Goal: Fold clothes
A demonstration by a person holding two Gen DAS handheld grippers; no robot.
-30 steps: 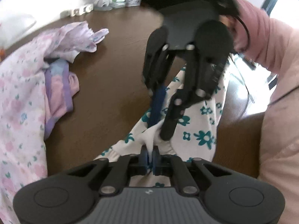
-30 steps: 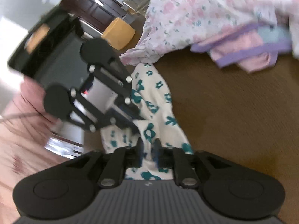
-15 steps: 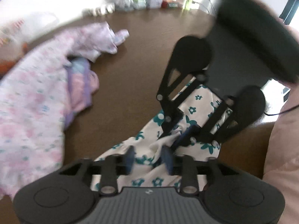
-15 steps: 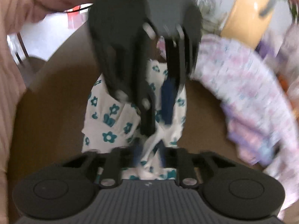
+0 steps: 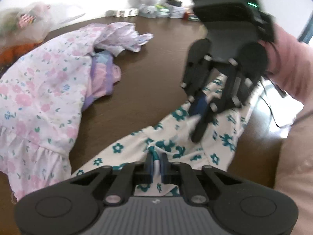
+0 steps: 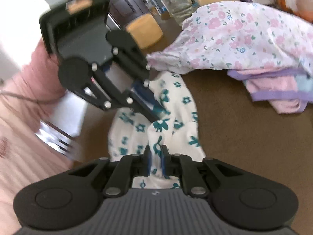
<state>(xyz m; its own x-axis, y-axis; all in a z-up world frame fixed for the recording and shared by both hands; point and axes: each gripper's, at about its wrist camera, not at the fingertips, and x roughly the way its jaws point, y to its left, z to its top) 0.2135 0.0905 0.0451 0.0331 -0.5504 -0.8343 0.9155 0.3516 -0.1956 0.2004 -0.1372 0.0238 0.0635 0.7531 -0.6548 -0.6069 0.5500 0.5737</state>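
Note:
A white garment with teal flowers (image 5: 137, 146) lies bunched near the front edge of the brown table (image 5: 152, 78); it also shows in the right wrist view (image 6: 176, 105). My left gripper (image 5: 156, 165) is shut on a fold of it. My right gripper (image 6: 156, 161) is shut on another fold of the same garment. Each gripper shows in the other's view, the right one (image 5: 199, 115) and the left one (image 6: 154, 111), both close together over the cloth.
A pink floral dress (image 5: 39, 90) lies over a pink and purple garment (image 5: 103, 76) at the left; both also show in the right wrist view (image 6: 244, 35) (image 6: 277, 90). Small items line the table's far edge (image 5: 156, 9). Tan stools (image 6: 144, 29) and a glass jar (image 6: 180, 7) stand beyond.
My left gripper was open half a second ago and has closed on the teal-flower garment. Both grippers have swung round and still hold the cloth close together.

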